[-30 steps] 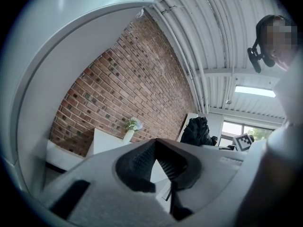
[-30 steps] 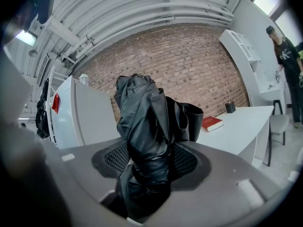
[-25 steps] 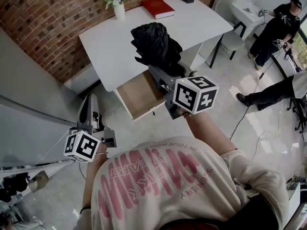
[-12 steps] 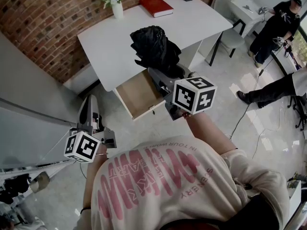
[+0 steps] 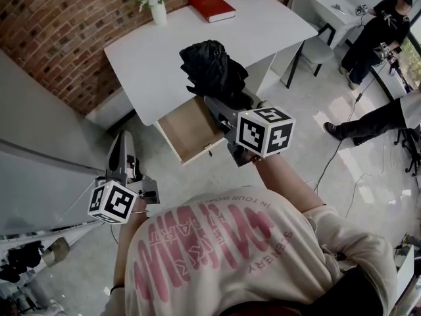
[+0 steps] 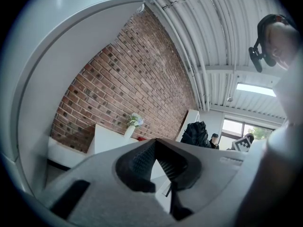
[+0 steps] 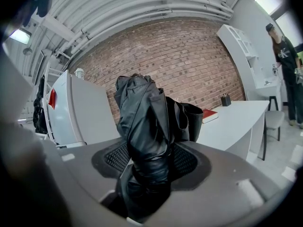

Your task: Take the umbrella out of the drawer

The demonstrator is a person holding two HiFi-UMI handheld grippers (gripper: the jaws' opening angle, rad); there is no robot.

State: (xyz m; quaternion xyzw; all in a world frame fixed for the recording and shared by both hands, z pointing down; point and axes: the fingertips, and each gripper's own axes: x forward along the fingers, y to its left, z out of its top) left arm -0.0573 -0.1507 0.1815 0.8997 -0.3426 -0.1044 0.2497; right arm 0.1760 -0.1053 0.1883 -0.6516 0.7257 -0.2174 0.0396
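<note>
The right tongs [image 5: 222, 105] squeeze the black umbrella [image 5: 210, 68] up over the open drawer [image 5: 187, 131], the left tongs [image 6: 155, 146] are closed on nothing, and the slippery cloth could slide out and drop.

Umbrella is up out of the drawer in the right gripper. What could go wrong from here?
1. The right gripper clamps the umbrella low on slack fabric; it may slip or tip.
2. The drawer stands open; it could be bumped.
3. A wide swing might hit the vase.
</note>
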